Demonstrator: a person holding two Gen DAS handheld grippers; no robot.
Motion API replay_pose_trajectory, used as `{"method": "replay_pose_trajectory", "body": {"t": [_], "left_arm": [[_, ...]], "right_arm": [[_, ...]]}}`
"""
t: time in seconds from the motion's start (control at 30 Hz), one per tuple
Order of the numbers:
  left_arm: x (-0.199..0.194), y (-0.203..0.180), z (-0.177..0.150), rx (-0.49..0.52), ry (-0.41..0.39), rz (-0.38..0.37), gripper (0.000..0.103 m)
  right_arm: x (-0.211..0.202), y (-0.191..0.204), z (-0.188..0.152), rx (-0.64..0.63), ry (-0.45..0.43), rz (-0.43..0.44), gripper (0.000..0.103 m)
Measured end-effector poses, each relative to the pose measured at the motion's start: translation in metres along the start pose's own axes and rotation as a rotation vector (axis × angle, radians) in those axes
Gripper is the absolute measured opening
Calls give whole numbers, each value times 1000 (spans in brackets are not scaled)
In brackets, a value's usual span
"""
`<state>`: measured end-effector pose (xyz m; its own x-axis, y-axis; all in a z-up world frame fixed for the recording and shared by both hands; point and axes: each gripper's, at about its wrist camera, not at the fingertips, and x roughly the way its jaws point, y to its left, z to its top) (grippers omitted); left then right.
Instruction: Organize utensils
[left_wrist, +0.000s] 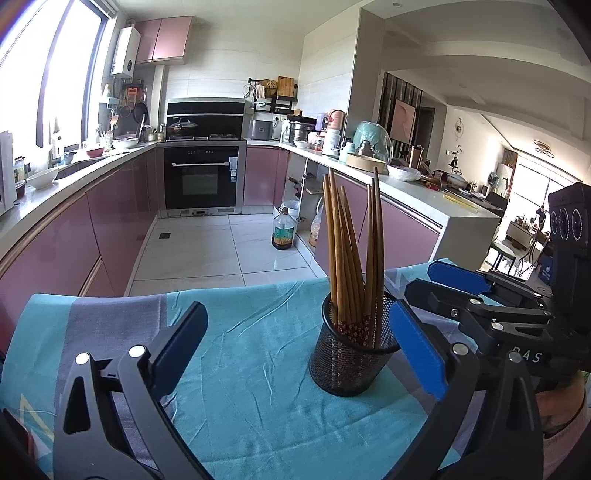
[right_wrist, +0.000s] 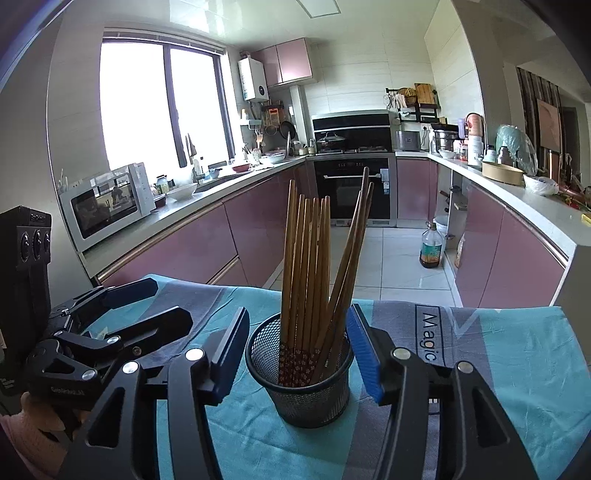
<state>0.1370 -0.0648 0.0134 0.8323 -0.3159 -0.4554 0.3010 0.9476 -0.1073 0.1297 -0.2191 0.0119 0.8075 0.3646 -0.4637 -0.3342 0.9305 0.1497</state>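
Now both the left claw (left_wrist: 295, 343) and right claw (right_wrist: 299, 350) gape around the chopstick-filled mesh cup (right_wrist: 299, 384), seemingly not touching it.

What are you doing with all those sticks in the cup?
A person holds two grippers over a table with a blue cloth. The wooden chopsticks all stand in the black mesh cup. The right gripper has its jaws on either side of the cup, not pressing it. The left gripper is wide open beside it, holding nothing.
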Motion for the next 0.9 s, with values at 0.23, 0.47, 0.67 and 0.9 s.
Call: {"method": "replay_pose_trajectory", "body": {"t": [0.23,0.47,0.67,0.9], "left_arm": [[-27,2,-14,-13,-60,85,97],[-62,8,-31,-31,-150,167,97],[-84,9,-48,-35,-185,212,97],[-106,7,-61,-39,-223,231,97]], "right_arm": [[-15,7,-19,-6,-64,-85,89],[-35,23,-44,-11,-158,-134,97],[-49,38,-61,-24,-196,-181,97],[-56,46,-74,-16,-203,-193,97]]}}
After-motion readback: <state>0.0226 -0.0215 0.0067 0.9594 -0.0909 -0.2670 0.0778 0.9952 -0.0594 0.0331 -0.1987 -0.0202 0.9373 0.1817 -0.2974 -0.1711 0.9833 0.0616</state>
